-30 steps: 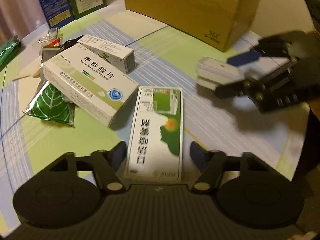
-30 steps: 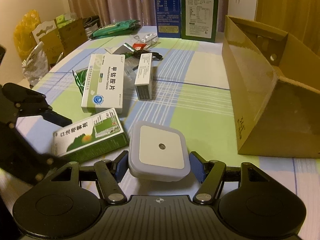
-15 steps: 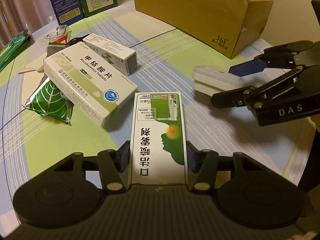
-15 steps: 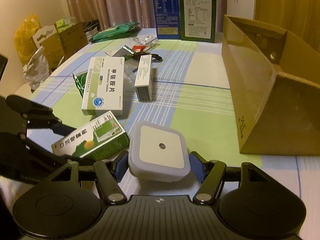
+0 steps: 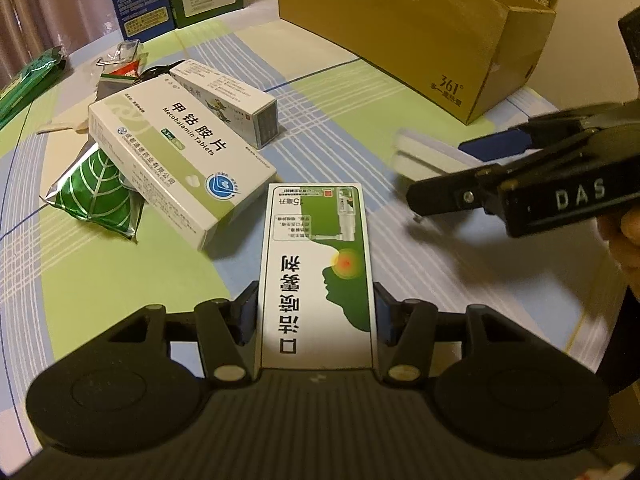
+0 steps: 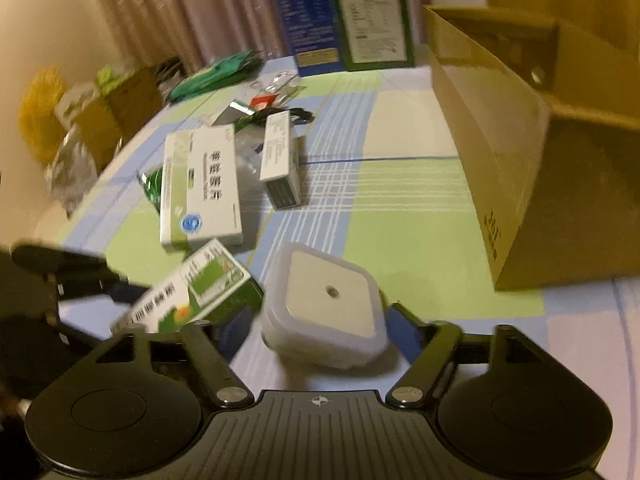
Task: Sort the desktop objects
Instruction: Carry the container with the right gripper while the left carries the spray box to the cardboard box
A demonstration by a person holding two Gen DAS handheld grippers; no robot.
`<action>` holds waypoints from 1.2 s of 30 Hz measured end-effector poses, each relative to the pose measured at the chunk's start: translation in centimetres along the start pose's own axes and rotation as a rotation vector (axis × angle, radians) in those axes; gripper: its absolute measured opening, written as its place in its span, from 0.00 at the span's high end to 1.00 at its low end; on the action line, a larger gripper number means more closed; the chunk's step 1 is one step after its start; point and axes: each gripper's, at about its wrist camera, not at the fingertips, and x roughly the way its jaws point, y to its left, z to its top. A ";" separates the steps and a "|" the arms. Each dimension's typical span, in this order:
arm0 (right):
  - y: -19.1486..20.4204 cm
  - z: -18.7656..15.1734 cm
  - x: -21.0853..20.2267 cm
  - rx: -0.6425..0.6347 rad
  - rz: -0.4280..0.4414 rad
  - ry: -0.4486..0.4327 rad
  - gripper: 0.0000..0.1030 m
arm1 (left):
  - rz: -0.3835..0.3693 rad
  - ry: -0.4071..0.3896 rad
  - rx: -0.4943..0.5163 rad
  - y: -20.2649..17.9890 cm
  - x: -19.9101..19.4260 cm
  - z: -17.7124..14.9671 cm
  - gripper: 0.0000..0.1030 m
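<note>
Left gripper (image 5: 316, 312): fingers are pinching the green-and-white spray box (image 5: 318, 268) by its long sides, both pads flat against it. The box is lying lengthwise out ahead of the gripper over the checked surface (image 5: 360, 120); whether it is resting on the cloth or lifted, I cannot tell.

Right gripper (image 6: 316, 330): fingers are spreading at this moment. The white square night light (image 6: 326, 304) is sitting between them on the surface; the left pad is standing clear of it, the right pad is close beside it, contact unclear. The view is blurring. In the left view I am seeing this same gripper (image 5: 444, 168) coming in from the right edge with the light (image 5: 424, 152) between its fingers.

Other items: the tablet box (image 5: 180, 152) is lying just beyond the spray box toward the far left, propped on a green foil pouch (image 5: 96, 196). A narrow white box (image 5: 228, 100) is lying beside it. Small wrappers (image 5: 124, 60) are scattered behind those. The open cardboard box (image 6: 520, 140) is sitting along the right edge of the surface, near the night light. Two tall cartons, blue (image 6: 304, 32) and green (image 6: 372, 24), are standing at the far edge.
</note>
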 end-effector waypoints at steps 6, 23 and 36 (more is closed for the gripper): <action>-0.4 0.3 0.5 0.050 0.003 0.005 0.25 | 0.000 -0.008 -0.011 0.1 0.1 0.2 0.50; 0.0 -0.6 -0.1 -0.009 -0.031 0.005 0.40 | 0.038 0.002 -0.012 -0.7 0.0 0.7 0.51; 0.1 -0.7 -3.5 -0.012 -0.073 -0.062 0.40 | 0.065 -0.024 -0.067 -1.7 -2.5 0.8 0.51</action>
